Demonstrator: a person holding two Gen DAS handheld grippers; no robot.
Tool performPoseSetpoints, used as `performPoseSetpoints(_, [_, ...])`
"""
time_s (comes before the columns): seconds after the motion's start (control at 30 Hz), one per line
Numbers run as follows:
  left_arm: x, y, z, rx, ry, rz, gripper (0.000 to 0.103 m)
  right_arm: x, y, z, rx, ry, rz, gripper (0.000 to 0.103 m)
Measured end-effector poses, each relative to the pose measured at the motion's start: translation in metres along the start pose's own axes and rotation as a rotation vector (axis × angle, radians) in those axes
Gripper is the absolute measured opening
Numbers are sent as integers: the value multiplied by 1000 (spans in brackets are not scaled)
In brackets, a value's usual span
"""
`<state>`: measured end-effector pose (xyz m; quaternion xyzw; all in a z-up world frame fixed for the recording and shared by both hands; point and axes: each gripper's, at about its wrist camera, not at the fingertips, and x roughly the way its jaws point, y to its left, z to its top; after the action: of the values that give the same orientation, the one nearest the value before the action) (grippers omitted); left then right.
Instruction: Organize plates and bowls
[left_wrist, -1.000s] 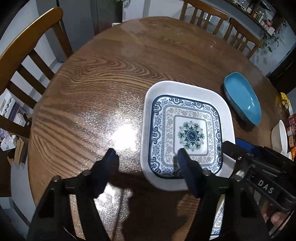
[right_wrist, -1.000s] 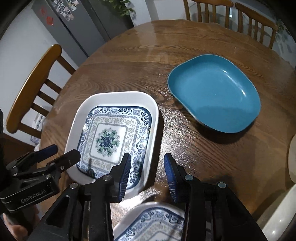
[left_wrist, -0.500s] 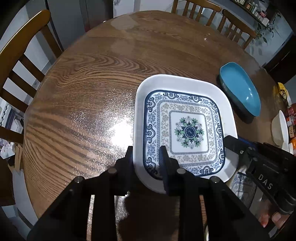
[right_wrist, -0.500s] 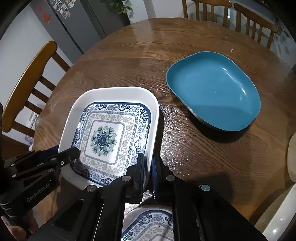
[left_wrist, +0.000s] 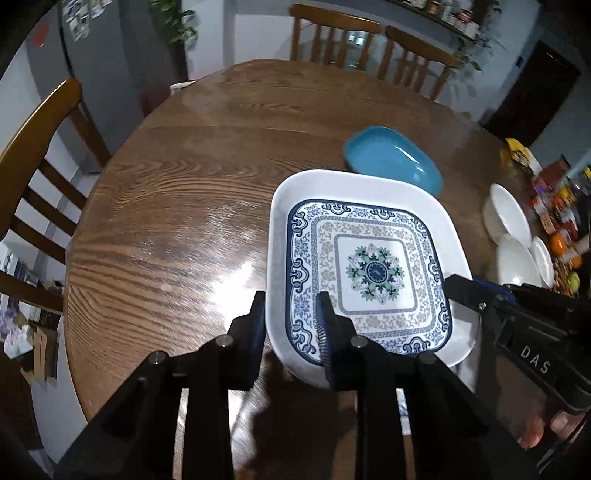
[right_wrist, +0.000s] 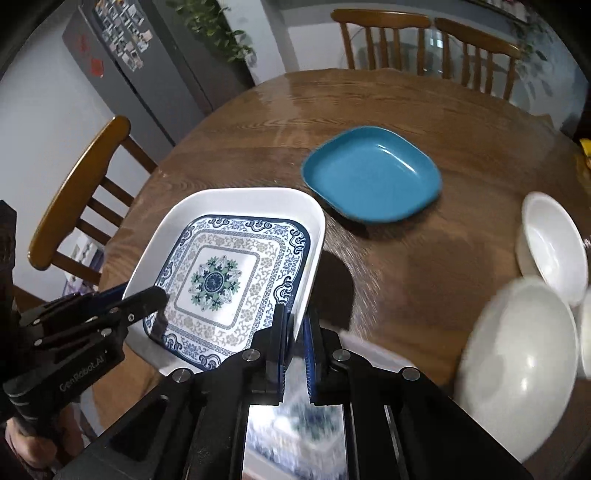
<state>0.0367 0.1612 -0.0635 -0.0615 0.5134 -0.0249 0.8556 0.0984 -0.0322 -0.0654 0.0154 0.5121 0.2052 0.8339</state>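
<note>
Nearest the left wrist camera, the left gripper (left_wrist: 291, 314) has its jaws clamped on the near left rim of the patterned plate (left_wrist: 369, 266), one finger outside the white rim and the other on the blue border. In the right wrist view the right gripper (right_wrist: 295, 325) has its jaws nearly closed, pinching the plate's near right rim (right_wrist: 306, 288) between them. Readable writing sits on the gripper bodies: "DAS" on the right gripper as seen from the left camera, and "GenRobot.AI" on the left gripper (right_wrist: 147, 299) as seen from the right camera. A second patterned plate (right_wrist: 295, 424), blurred, lies directly under the right gripper, below the held plate. The held plate hangs above the wooden worktop (left_wrist: 166, 221), with its shadow showing on the wood beside it. Against the earlier frames, both sets of jaws have just been closing onto the plate rim, from standing apart around it a second ago to gripping it; the plate has since come up off the worktop, and more of the room is in view. Further back, a blue dish (right_wrist: 373, 177) rests on the worktop just beyond the plate's far corner. To the right stand white bowls (right_wrist: 546, 243), one large and blurred (right_wrist: 517, 362). Wooden chairs (left_wrist: 37, 147) ring the worktop, and a grey fridge (right_wrist: 122, 62) carries small photos too small to read.
</note>
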Motion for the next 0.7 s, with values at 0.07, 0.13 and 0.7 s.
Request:
performPoseSetpoints(0.07, [-3,-11,0,25,0,-10,22,-11,-6,-14,24,-5,-6,11])
performPoseSetpoints(0.13, [-6,-21,-7,56,1,-20,22,-18,-11,-24,42,-8,-15,11])
performPoseSetpoints(0.7, [25,-49,-49,173,110,-59,22,-19,-40,-91,149,49,-52,13])
